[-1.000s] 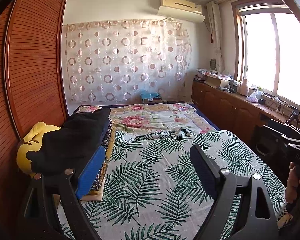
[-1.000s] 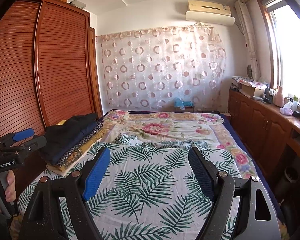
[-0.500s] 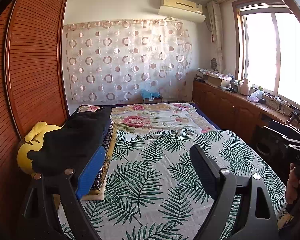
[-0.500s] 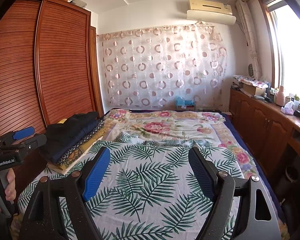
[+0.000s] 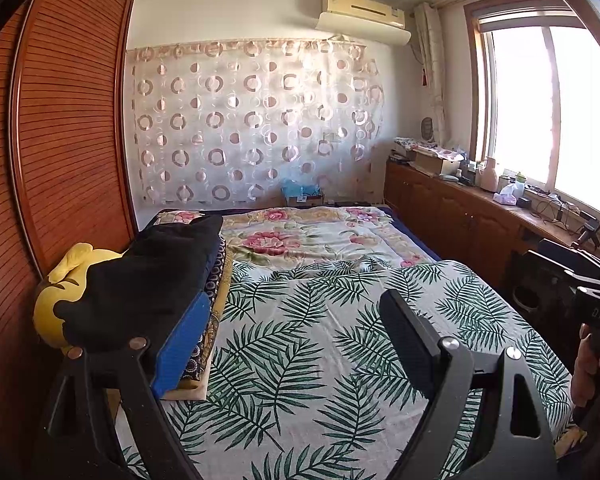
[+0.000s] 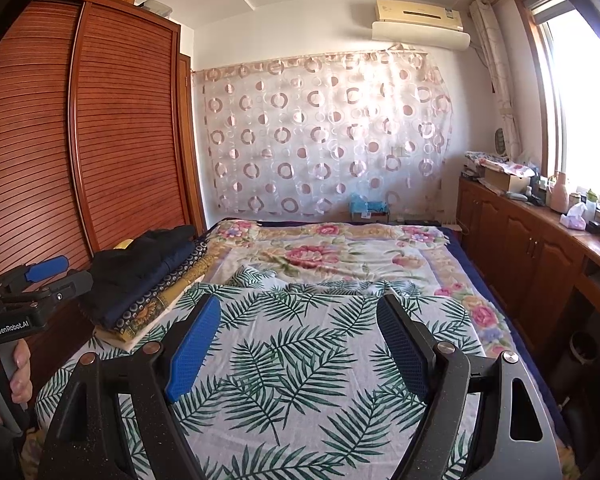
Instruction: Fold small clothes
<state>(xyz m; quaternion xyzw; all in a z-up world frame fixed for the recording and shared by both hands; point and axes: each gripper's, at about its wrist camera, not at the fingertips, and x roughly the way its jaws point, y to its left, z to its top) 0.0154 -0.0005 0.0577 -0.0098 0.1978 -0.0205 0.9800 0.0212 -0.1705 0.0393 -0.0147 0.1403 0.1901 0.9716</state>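
Note:
A pile of folded clothes lies along the bed's left edge: a black garment on top, then dark blue, patterned and yellow layers. The same pile shows at the left of the right wrist view. My left gripper hovers open over the palm-leaf sheet, and its blue pad lines up with the near end of the pile. My right gripper is open above the same sheet, nothing between its fingers. No loose garment lies between either pair of fingers.
A yellow plush toy sits behind the pile against the wooden wardrobe. A floral blanket covers the far half of the bed. Low wooden cabinets with clutter run along the right, under the window. A hand grips the left handle.

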